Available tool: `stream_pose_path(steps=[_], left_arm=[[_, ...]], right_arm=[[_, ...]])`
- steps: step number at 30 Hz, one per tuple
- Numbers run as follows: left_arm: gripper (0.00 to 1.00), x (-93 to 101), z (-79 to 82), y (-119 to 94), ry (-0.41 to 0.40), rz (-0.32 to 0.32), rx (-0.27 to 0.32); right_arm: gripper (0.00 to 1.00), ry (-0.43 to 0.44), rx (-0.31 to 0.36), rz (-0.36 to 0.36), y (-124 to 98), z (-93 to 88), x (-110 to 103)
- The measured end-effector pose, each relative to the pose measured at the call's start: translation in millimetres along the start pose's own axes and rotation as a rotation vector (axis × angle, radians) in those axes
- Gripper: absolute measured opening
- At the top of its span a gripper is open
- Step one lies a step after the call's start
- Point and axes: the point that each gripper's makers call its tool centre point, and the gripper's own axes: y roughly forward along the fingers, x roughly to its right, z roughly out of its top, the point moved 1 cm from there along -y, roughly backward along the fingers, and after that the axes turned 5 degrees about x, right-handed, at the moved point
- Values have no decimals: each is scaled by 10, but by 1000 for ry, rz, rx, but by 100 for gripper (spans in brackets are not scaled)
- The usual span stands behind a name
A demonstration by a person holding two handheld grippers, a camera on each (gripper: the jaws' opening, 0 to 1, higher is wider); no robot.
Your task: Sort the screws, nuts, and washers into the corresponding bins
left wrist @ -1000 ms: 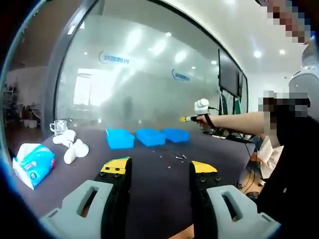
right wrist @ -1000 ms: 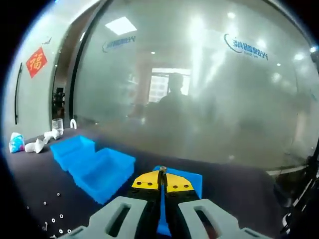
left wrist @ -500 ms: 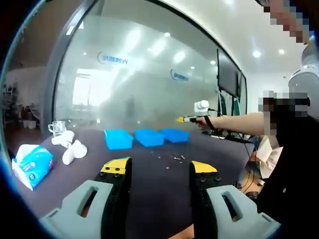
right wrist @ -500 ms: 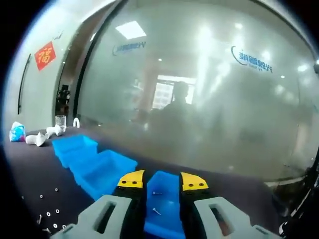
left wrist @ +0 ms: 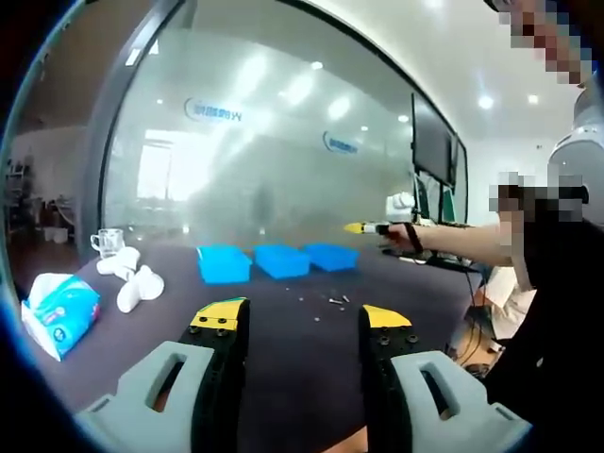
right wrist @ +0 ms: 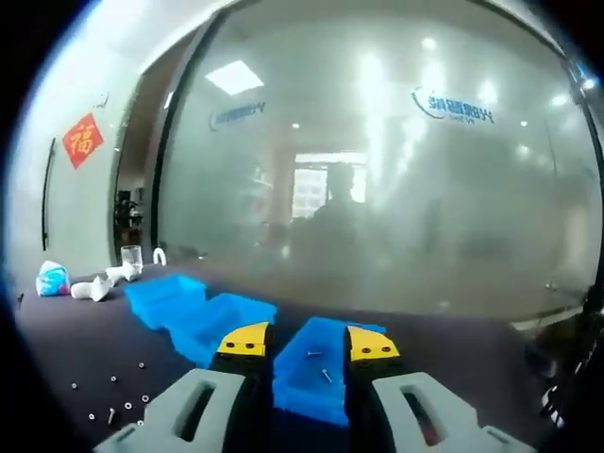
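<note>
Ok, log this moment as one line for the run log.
left gripper: open, idle over table | right gripper: open above right-hand bin | two screws in that bin | loose parts on table

Frosted glass wall (right wrist: 377, 189) carries two printed logos, seen mirrored and too blurred to read: one at about 1 o'clock (right wrist: 452, 104), one at about 11 o'clock (right wrist: 236, 115) in the right gripper view. Same pair in the left gripper view, equally unreadable. Red diamond paper sign (right wrist: 83, 140) on the side wall at 10 o'clock bears the character 福. Tissue pack (left wrist: 61, 311) print illegible.
</note>
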Motion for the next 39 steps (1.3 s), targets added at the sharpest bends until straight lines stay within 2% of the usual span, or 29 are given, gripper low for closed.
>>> stream_pose_path(steps=[5, 10, 14, 20, 22, 24, 26, 32, 39], left_arm=[[46, 8, 9, 38, 2, -7, 1], [46, 9, 6, 78, 4, -16, -1], [46, 10, 7, 123, 0, -16, 7], [47, 48, 14, 188, 5, -30, 4], [47, 55, 28, 200, 7, -34, 6], [47, 61, 41, 211, 8, -36, 9], [47, 72, 44, 221, 10, -40, 9], [47, 115, 1, 257, 11, -53, 0], [47, 141, -24, 252, 24, -61, -14]], right_arm=[[27, 8, 39, 70, -379, 34, -268], [29, 4, 47, 146, -774, -22, -538], [32, 50, 71, 198, -1050, -29, -730], [32, 92, 104, 234, -1450, -58, -963], [33, 75, 98, 243, -1550, -113, -1020], [33, 22, 104, 247, -1665, -146, -1042], [33, 12, 103, 252, -1782, -181, -1070], [33, 48, 100, 267, -2073, -268, -1067], [33, 71, 92, 233, -2331, -308, -948]])
